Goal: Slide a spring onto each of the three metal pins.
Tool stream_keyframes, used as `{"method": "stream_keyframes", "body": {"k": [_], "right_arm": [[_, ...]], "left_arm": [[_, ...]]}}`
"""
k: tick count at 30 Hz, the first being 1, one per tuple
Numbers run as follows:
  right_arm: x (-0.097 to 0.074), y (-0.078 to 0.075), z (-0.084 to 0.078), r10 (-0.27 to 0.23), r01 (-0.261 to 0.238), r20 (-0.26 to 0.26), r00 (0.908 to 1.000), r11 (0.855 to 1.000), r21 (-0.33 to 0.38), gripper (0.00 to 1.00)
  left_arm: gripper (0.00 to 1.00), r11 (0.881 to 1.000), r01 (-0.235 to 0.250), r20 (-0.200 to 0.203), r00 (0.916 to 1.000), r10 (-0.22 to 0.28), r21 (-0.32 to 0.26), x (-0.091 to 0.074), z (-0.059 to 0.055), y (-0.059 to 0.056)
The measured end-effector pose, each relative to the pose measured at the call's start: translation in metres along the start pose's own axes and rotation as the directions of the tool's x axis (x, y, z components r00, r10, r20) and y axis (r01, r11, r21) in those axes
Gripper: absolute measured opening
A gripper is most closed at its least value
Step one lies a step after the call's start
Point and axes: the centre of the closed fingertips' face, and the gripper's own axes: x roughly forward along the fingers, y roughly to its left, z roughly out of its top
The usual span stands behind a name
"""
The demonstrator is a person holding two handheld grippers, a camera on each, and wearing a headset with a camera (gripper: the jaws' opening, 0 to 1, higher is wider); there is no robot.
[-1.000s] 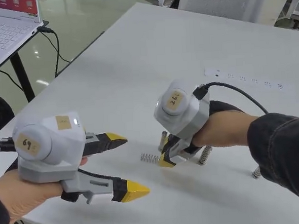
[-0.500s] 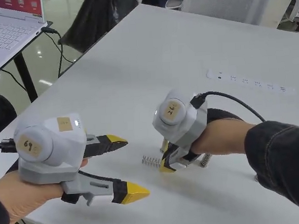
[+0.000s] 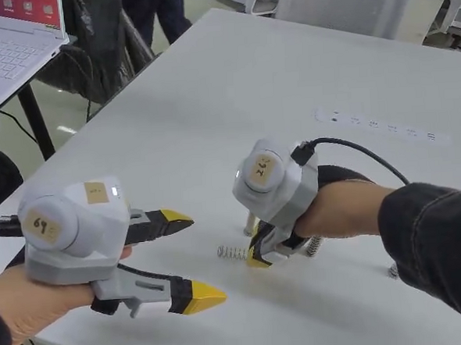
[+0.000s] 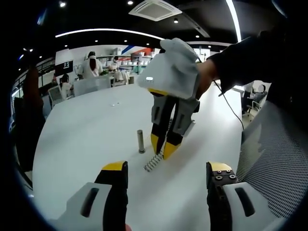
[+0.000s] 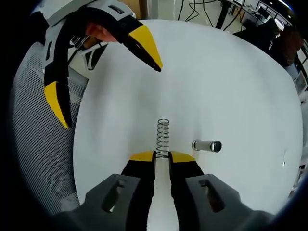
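Left tool hangs over the near edge of the table with jaws wide apart, beyond it right tool clamped on one end of a spring lying flat, upright metal pin just behind.

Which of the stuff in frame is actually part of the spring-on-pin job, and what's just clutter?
Job:
- small coiled steel spring, clamped in the right gripper
- short upright metal pin
- second coiled spring beside that gripper
- left gripper, open

Lying about:
- white laptop
- white power strip
- grey chair
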Motion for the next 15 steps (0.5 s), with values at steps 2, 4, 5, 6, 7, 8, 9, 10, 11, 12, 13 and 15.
{"method": "stream_keyframes", "body": {"k": [2,4,5,6,7,8,9,10,11,12,13,15], "right_arm": [[-0.004,0.002,0.000,0.000,0.000,0.003,1.0000,1.000,-0.005,0.12],[-0.007,0.004,0.001,0.000,0.000,0.007,1.0000,1.000,-0.007,0.12],[-0.010,0.006,0.001,0.001,-0.001,0.009,1.0000,1.000,-0.009,0.12],[-0.013,0.008,0.002,0.004,-0.004,0.012,0.9999,1.000,-0.012,0.12],[-0.017,0.010,0.003,0.007,-0.007,0.014,0.9999,1.000,-0.016,0.12],[-0.020,0.012,0.003,0.009,-0.008,0.016,0.9998,1.000,-0.023,0.12],[-0.023,0.013,0.004,0.010,-0.009,0.019,0.9998,1.000,-0.026,0.12],[-0.026,0.014,0.004,0.009,-0.009,0.021,0.9997,1.000,-0.029,0.12],[-0.030,0.016,0.005,0.012,-0.011,0.024,0.9997,0.999,-0.035,0.12],[-0.033,0.017,0.006,0.014,-0.012,0.027,0.9996,0.999,-0.040,0.12],[-0.036,0.018,0.006,0.016,-0.015,0.028,0.9995,0.999,-0.043,0.12],[-0.042,0.021,0.006,0.020,-0.018,0.029,0.9994,0.999,-0.050,0.12]], "left_arm": [[0.64,1.000,0.004,-0.004,1.0000,-0.004,0.005,0.001,0.000,-0.001],[0.64,1.000,0.008,-0.003,1.0000,-0.008,0.008,0.002,0.001,-0.002],[0.64,1.000,0.013,-0.005,0.9999,-0.013,0.012,0.002,0.002,-0.003],[0.63,1.000,0.015,-0.007,0.9999,-0.015,0.016,0.003,0.002,-0.004],[0.63,1.000,0.017,-0.010,0.9998,-0.017,0.020,0.003,0.002,-0.004],[0.63,1.000,0.019,-0.011,0.9998,-0.019,0.021,0.003,0.002,-0.004],[0.63,1.000,0.021,-0.012,0.9997,-0.021,0.023,0.004,0.002,-0.005],[0.63,0.999,0.023,-0.012,0.9997,-0.023,0.025,0.004,0.002,-0.005],[0.62,0.999,0.026,-0.012,0.9996,-0.026,0.028,0.004,0.003,-0.006],[0.62,0.999,0.028,-0.013,0.9995,-0.028,0.032,0.004,0.003,-0.006],[0.62,0.999,0.031,-0.013,0.9995,-0.030,0.036,0.005,0.004,-0.007],[0.62,0.998,0.035,-0.011,0.9993,-0.035,0.042,0.005,0.006,-0.008]]}}
